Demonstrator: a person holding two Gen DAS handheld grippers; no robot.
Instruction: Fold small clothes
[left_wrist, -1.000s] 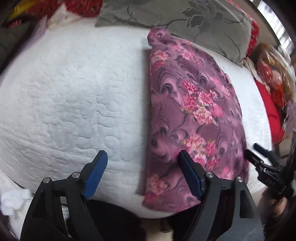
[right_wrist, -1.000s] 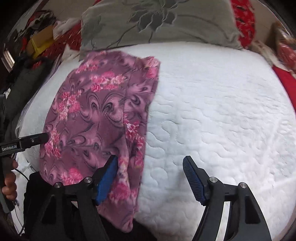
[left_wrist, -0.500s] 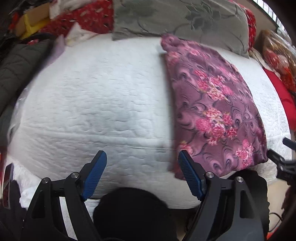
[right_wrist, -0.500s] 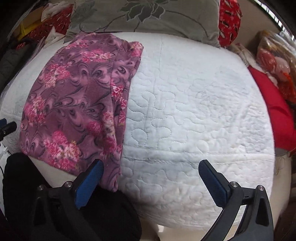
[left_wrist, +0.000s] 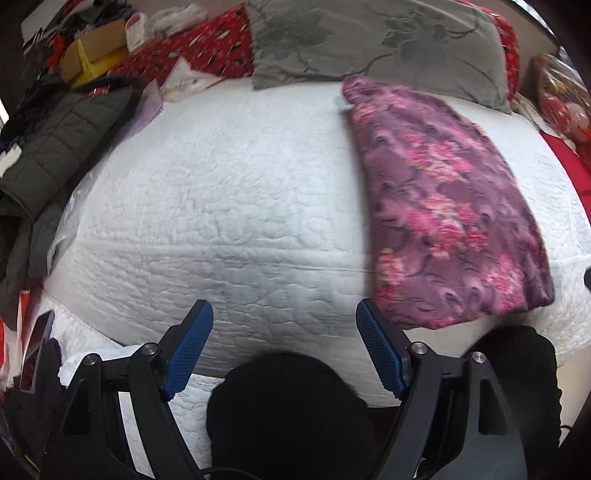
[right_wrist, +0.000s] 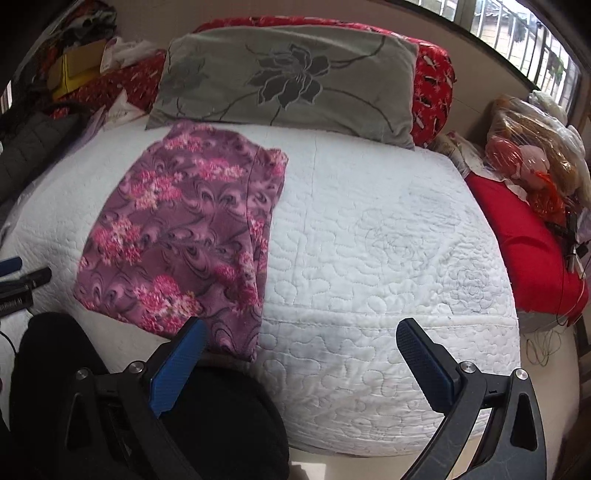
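Observation:
A folded purple garment with pink flowers (left_wrist: 443, 206) lies flat on the white quilted bed (left_wrist: 229, 192), its near edge hanging over the bed's front. It also shows in the right wrist view (right_wrist: 184, 236). My left gripper (left_wrist: 284, 347) is open and empty, pulled back off the bed's front edge, left of the garment. My right gripper (right_wrist: 299, 362) is open and empty, also back from the bed, with its left finger near the garment's hanging corner. The left gripper's tip shows at the left edge of the right wrist view (right_wrist: 14, 273).
A grey floral pillow (right_wrist: 288, 77) lies at the head of the bed with red bedding (right_wrist: 432, 92) behind. A dark padded jacket (left_wrist: 62, 140) lies to the left. Red cloth and bagged items (right_wrist: 532, 155) lie on the right. My dark-clothed knees (left_wrist: 284, 413) are below the grippers.
Both grippers have drawn back from the garment toward me, off the bed's front edge. The right gripper's jaws have spread wider. The garment lies where it was left.

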